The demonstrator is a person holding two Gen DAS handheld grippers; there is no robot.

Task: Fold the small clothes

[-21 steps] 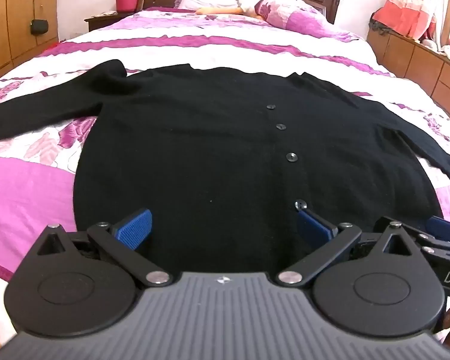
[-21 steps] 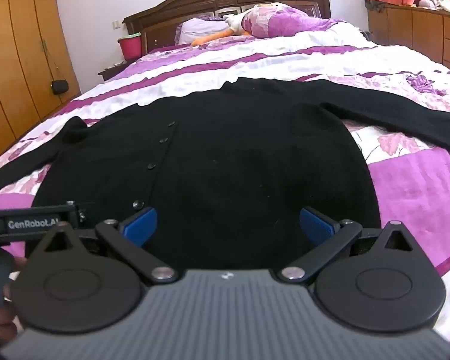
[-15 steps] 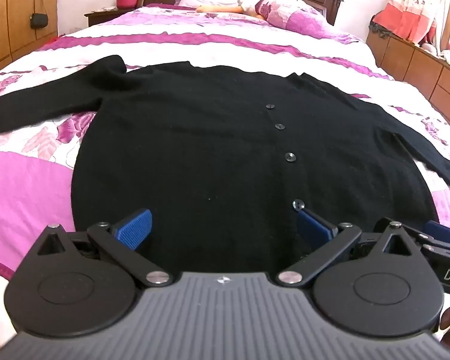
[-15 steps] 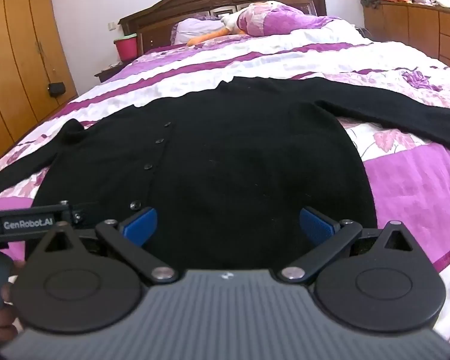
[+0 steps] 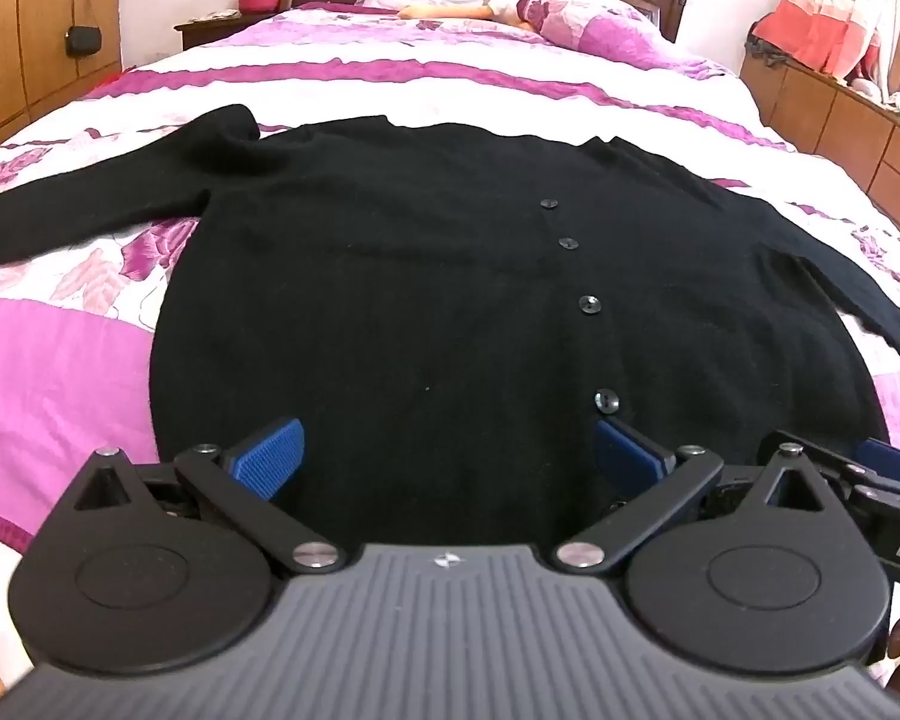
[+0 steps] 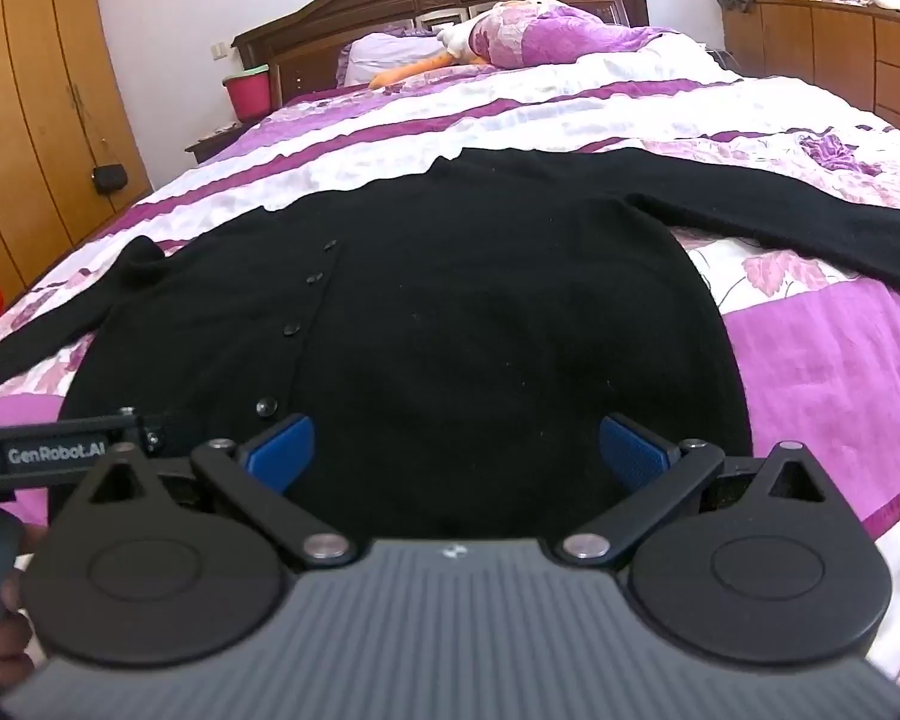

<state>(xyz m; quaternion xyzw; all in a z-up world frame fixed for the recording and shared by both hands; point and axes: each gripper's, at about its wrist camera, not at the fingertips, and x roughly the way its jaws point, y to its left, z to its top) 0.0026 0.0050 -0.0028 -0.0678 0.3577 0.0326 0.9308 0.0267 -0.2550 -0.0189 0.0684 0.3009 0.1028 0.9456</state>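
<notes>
Cardigan [image 5: 426,300] lies flat and buttoned on the bed [image 5: 60,372], sleeves spread to both sides, hem nearest me. I hold my left hand-held gripper [image 5: 447,450] and right hand-held gripper [image 6: 456,444] over that hem, fingers apart and empty. Pinching only the top knit layer could drag the fold crooked.
</notes>
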